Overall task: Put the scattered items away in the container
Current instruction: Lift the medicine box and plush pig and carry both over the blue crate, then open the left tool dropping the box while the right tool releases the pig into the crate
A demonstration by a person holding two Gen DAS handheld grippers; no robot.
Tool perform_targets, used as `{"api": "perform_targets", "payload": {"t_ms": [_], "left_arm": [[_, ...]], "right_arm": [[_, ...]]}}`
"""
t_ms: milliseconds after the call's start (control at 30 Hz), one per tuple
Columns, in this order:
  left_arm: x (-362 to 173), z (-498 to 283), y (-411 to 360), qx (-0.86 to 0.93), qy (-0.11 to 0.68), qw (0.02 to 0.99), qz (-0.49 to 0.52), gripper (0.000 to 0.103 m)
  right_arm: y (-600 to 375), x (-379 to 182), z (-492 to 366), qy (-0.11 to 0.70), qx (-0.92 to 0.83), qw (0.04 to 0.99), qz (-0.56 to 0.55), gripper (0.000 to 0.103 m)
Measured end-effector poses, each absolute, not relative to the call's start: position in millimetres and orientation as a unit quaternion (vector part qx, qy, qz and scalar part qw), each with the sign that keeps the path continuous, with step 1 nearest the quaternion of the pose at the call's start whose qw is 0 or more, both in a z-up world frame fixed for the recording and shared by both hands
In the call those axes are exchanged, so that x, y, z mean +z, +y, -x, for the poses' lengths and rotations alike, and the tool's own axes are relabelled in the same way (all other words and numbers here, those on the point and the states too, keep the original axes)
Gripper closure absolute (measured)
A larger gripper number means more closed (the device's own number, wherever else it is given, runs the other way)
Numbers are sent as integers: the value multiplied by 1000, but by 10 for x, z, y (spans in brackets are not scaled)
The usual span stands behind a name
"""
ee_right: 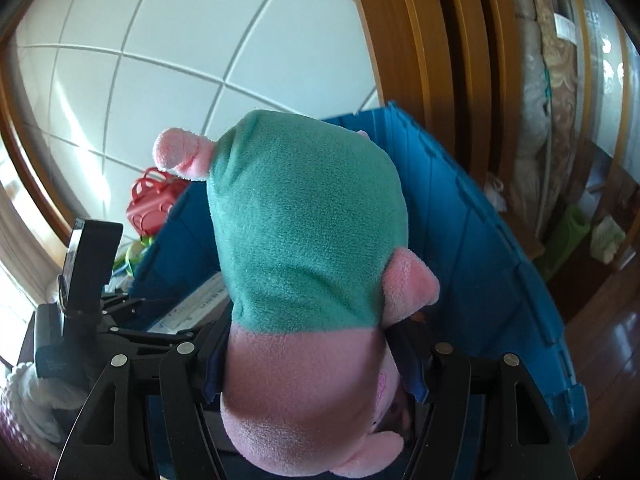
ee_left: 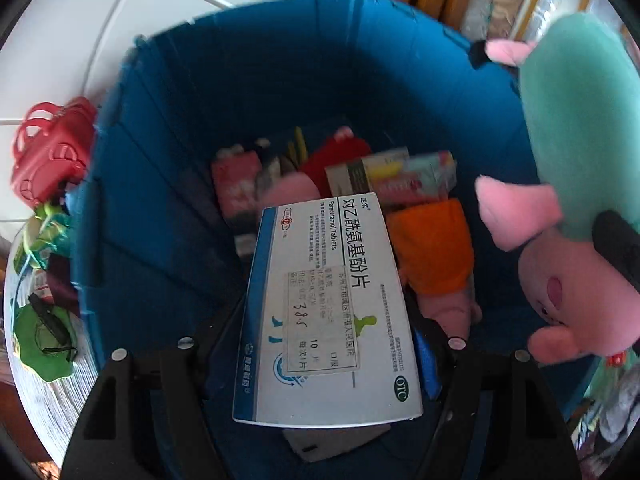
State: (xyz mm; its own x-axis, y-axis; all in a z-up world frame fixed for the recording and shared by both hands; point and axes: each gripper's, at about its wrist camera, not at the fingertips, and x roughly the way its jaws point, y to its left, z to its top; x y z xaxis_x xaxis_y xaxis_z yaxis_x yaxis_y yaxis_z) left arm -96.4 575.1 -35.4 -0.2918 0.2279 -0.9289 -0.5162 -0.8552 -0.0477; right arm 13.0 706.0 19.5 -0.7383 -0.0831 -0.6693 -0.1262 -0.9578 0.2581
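My left gripper (ee_left: 320, 360) is shut on a white and blue paracetamol tablet box (ee_left: 324, 312) and holds it over the open blue bin (ee_left: 152, 208). Inside the bin lie several items: medicine boxes (ee_left: 392, 178), a pink plush in orange (ee_left: 436, 248) and a red plush (ee_left: 336, 156). My right gripper (ee_right: 316, 364) is shut on a pink pig plush in a green shirt (ee_right: 304, 232), held by the head just above the blue bin's rim (ee_right: 472, 216). The same plush shows at the right of the left wrist view (ee_left: 576, 184).
A red toy basket (ee_left: 52, 148) and green and mixed small items (ee_left: 44, 336) lie outside the bin on the left. White floor tiles (ee_right: 160, 60) lie beyond. A wooden door frame (ee_right: 420, 60) and stacked bedding (ee_right: 552, 80) stand at the right.
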Motion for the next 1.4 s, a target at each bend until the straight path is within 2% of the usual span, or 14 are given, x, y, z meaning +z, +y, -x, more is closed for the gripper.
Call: {"api": "perform_targets", "payload": {"t_ms": [300,533,600,767,833,867,900,1400], "left_arm": [[-278,775,5669,797,134,218,548,31],[-68,557,5549,836,139,213,487,31],[-22,505,5502,842,138,211,476,31],[27,402,5452,849,141,208,465,31],[31,366,5443,851,140,208,462,31],[36,346,5439,851,140,209,461,31],[40,323,5434,852,140,211,459,31],[429,-178,4981,897,100,197,382,31]], "right_arm": [[7062,109,-139,149,907,-9,393,35],[6968,25,-125,141,902,-29,407,34],[6929,-7,-126,135,900,-29,412,30],[6890,-44,-131,124,898,-25,421,29],[6907,-32,-146,125,899,-28,419,19],[6911,-10,-159,125,900,-28,417,5],[6901,14,-187,122,902,-25,414,1],[6789,337,-813,105,929,2,355,0]]}}
